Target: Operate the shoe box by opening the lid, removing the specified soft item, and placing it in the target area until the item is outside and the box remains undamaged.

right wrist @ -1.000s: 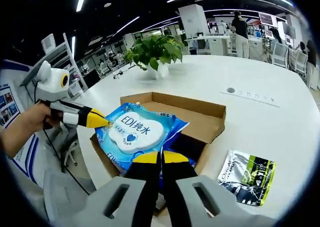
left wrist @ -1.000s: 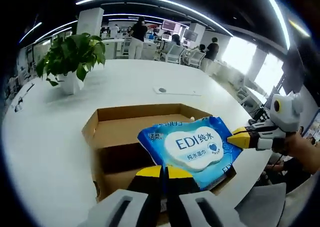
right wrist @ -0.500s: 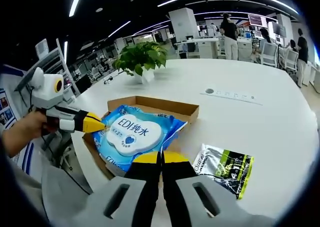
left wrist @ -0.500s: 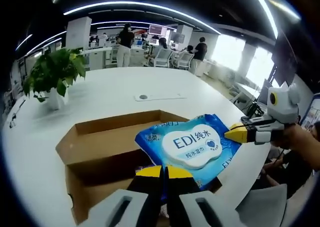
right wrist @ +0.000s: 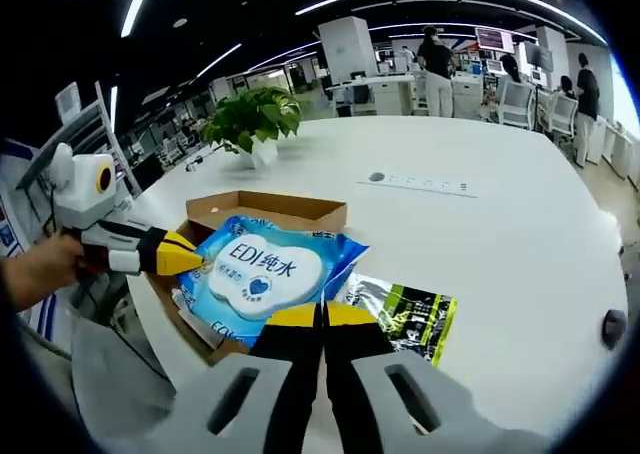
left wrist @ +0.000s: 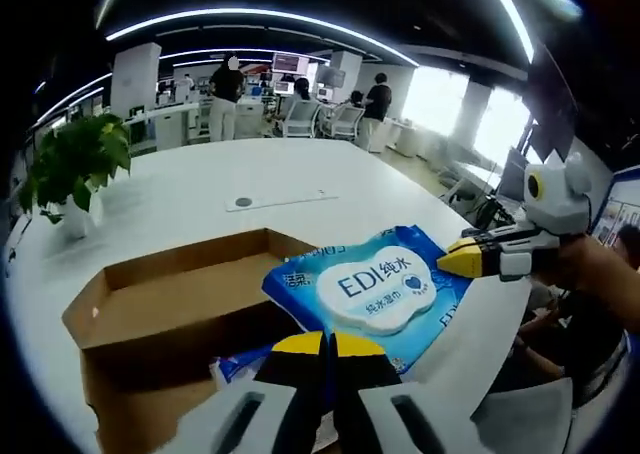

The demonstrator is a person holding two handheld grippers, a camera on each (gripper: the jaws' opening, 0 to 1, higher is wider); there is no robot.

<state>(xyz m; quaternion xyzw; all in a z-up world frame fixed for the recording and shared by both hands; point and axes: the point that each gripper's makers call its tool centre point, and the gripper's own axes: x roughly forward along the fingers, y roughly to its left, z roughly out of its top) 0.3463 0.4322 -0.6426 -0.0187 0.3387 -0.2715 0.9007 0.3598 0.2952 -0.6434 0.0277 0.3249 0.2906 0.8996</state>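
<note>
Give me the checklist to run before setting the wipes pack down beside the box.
1. Left gripper shut on wipes pack: ok, jaws closed on its near edge.
2. Right gripper shut on the pack's opposite edge: ok.
3. Pack clear of box: cannot tell; it hangs above the open box, lifted, but part may overlap the rim.
4. Landing spot on table: not ok nearest the box, where a black and green pouch lies; bare table beyond it.
5. Box undamaged: ok as far as visible.
6. Something else left in the box: cannot tell what it is.
</note>
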